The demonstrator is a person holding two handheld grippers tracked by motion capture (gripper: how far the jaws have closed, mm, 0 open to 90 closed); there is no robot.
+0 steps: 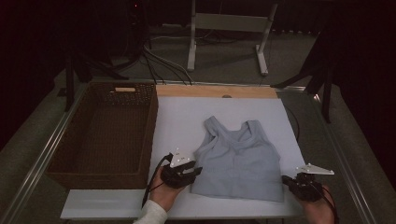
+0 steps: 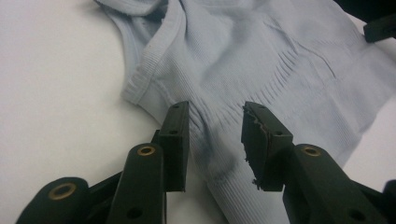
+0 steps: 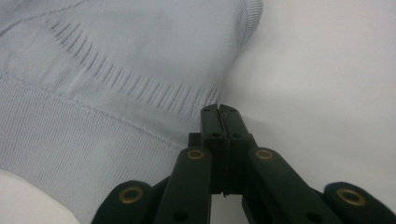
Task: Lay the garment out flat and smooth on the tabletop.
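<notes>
The worktop (image 1: 177, 121) carries a basket (image 1: 105, 133) and, beside it, a flat top (image 1: 238, 161): light, limp ribbed knit, best pinched at its 2 hem corners. Left claw (image 2: 215, 140) stands spread over the fabric; right claw (image 3: 223, 122) is pressed together, seemingly nipping the side edge.

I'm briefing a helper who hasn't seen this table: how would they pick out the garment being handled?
Start at the white board covering the table, right of the brown wicker basket. Lying flat on its near half, between the left gripper and the right gripper, is a pale blue ribbed tank top. It is the one piece of fabric there, straps pointing away from the person.
</notes>
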